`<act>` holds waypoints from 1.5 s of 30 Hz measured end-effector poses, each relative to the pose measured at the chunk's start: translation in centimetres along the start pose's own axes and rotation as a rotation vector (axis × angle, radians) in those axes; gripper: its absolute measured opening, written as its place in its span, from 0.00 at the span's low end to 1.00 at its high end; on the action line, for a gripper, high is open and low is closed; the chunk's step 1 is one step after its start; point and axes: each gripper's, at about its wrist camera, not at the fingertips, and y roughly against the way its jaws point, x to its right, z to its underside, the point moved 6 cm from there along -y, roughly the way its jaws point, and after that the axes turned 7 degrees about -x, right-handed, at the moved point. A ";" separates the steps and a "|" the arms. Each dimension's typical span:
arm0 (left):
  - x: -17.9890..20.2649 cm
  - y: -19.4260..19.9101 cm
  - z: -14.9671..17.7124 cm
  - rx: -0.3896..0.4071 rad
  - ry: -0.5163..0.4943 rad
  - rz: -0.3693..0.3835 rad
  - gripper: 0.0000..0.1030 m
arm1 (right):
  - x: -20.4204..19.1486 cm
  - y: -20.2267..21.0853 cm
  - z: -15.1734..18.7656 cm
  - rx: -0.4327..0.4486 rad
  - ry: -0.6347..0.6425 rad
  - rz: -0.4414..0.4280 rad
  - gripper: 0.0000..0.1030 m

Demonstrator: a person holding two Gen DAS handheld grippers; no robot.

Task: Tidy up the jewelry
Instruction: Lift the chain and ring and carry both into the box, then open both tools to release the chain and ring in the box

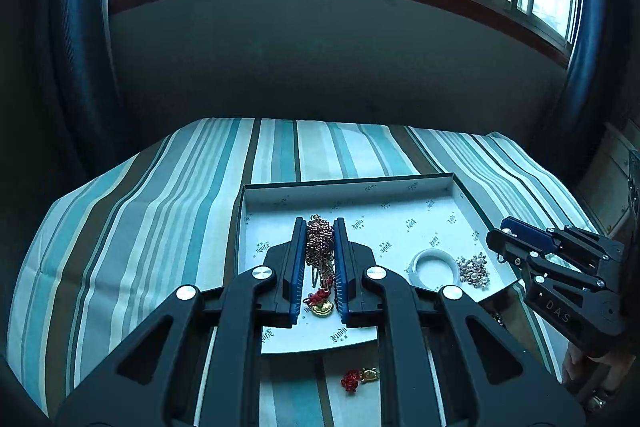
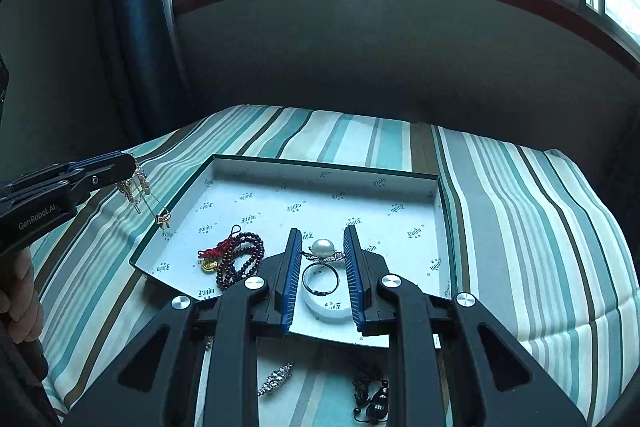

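My left gripper [image 1: 320, 223] is shut on a bunched gold chain necklace [image 1: 320, 247]. In the right wrist view that left gripper [image 2: 132, 163] hangs over the tray's left rim, the necklace [image 2: 138, 187] and its pendant dangling. My right gripper [image 2: 322, 231] is shut on a pearl ring [image 2: 323, 249], held by its setting, band hanging down. The right gripper [image 1: 498, 233] shows at the tray's right edge. The shallow white printed tray [image 2: 320, 195] holds a dark red bead bracelet [image 2: 240, 259] with red knot and gold charm, a white bangle [image 1: 434, 267] and a pearl brooch [image 1: 474, 269].
The tray lies on a bed with a striped sheet [image 2: 520, 227]. In front of it on the sheet lie a red knot charm [image 1: 358, 379], a silver rhinestone clip [image 2: 276, 379] and a black piece [image 2: 372, 395]. A hand [image 2: 20, 299] grips each handle. A wall and window lie beyond.
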 end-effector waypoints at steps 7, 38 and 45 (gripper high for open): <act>-0.6 -4.0 -2.7 0.001 -0.008 -0.024 0.13 | 1.3 -4.1 -2.3 -0.017 0.006 0.033 0.22; -5.1 -18.3 -2.4 -0.279 0.093 -0.072 0.42 | 7.0 -16.9 -2.7 -0.287 -0.112 0.026 0.55; -4.6 -15.8 -2.8 -0.240 0.095 -0.077 0.62 | 7.2 -13.5 -2.8 -0.214 -0.132 0.011 0.55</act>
